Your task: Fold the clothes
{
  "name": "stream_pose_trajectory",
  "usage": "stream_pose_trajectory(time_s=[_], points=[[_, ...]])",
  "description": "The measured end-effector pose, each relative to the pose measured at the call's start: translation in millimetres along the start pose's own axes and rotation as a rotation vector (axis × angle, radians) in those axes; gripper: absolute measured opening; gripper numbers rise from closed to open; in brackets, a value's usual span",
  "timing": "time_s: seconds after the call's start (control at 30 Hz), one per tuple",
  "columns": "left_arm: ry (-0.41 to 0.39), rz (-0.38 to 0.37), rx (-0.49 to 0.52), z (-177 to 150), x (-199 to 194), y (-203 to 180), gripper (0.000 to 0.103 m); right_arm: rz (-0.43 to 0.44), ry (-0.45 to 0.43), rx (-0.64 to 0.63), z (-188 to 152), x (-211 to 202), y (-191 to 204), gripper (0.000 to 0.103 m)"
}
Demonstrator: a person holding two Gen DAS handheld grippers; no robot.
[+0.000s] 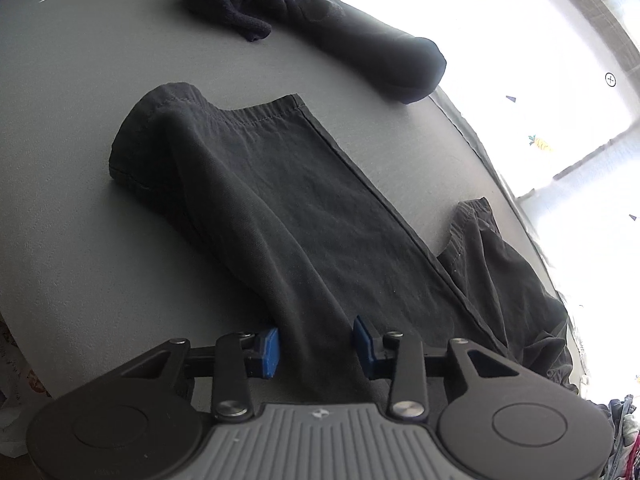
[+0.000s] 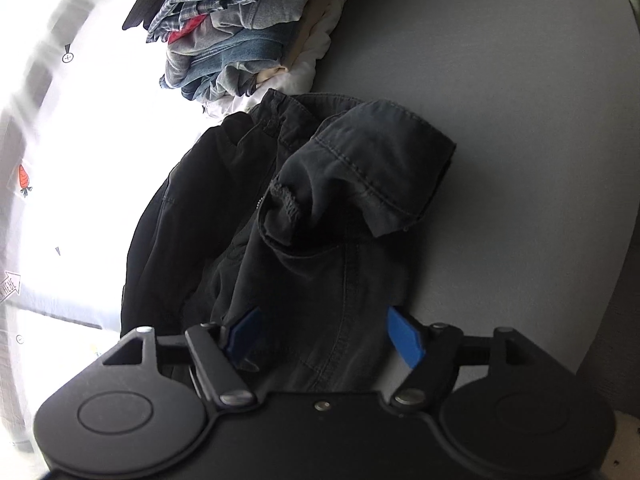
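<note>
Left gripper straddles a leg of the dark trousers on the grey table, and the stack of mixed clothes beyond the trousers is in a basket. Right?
Not quite. The right wrist view shows the stack of mixed clothes lying directly on the grey table, with no basket. The rest holds: the left gripper straddles a leg of the dark trousers.

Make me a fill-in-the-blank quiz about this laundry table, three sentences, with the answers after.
1. The pads on the left gripper are coloured ____.
2. Between the left jaws lies a fold of the dark ____, spread on the grey table.
3. In the right wrist view, the pile of clothes has a ____-patterned shirt on top.

Missing words: blue; trousers; checked.
</note>
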State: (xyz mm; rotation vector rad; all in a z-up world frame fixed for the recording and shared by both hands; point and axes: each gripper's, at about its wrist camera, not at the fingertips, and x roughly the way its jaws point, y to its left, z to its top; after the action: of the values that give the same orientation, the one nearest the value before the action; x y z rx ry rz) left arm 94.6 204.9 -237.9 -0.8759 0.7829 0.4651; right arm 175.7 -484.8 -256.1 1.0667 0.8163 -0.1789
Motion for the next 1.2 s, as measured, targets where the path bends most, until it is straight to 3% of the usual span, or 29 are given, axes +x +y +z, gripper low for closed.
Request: stream_pose_trajectory(time_s=[0.13, 0.2, 0.23, 0.27, 0.4, 0.53, 0.63, 0.7, 0.77, 0.8, 0.87, 1.0, 1.1, 1.2], points=[[0.003, 0.017, 0.022, 3.5, 2.7, -2.1, 0.018, -0.055, 0.091, -0.082, -21.2, 27.6, 17.7, 0.073], [-0.006, 0.022, 0.028, 5.0, 1.9, -4.6, 0.013, -0.068, 0.079, -0.112, -27.1, 33.9, 24.2, 0.072], [-0.013, 0.025, 0.03, 5.8, 0.3, -6.6, 0.01, -0.064, 0.069, -0.132, -28.7, 35.7, 27.5, 0.061], [-0.021, 0.028, 0.037, 6.6, -2.1, -9.3, 0.01, -0.061, 0.065, -0.134, -28.1, 35.7, 28.3, 0.022], [-0.072, 0.015, 0.113, 15.9, -26.7, -31.7, 0.008, 0.053, 0.021, -0.094, -21.6, 15.0, 34.1, 0.01], [-0.169, 0.001, 0.234, 35.6, -68.2, -70.8, 0.008, 0.188, -0.023, -0.107, -12.2, -17.2, 61.1, 0.008], [-0.193, 0.016, 0.289, 47.3, -73.8, -88.3, 0.01, 0.276, -0.045, -0.073, -1.8, -30.1, 73.7, 0.008], [-0.153, 0.033, 0.288, 52.1, -57.9, -89.2, 0.013, 0.224, -0.033, -0.135, 0.7, -22.5, 81.2, 0.008], [-0.09, 0.074, 0.26, 52.6, -37.6, -83.7, 0.013, 0.113, -0.014, -0.236, -2.8, -11.6, 91.3, 0.008], [-0.059, 0.091, 0.247, 51.2, -28.1, -79.4, 0.011, 0.106, -0.004, -0.234, -4.6, -7.9, 91.1, 0.008], [-0.024, 0.083, 0.235, 46.7, -16.9, -71.9, 0.011, 0.109, 0.017, -0.214, -7.9, -1.1, 88.9, 0.008], [-0.037, 0.059, 0.227, 52.9, -15.1, -69.0, 0.01, 0.131, -0.001, -0.265, -2.5, -1.0, 104.6, 0.008], [-0.061, 0.018, 0.202, 72.5, -4.6, -77.6, 0.01, 0.187, -0.012, -0.236, 16.6, 12.2, 121.8, 0.008], [-0.062, 0.016, 0.189, 93.9, 23.2, -93.1, 0.011, 0.189, -0.037, -0.264, 28.8, 35.4, 147.3, 0.007]])
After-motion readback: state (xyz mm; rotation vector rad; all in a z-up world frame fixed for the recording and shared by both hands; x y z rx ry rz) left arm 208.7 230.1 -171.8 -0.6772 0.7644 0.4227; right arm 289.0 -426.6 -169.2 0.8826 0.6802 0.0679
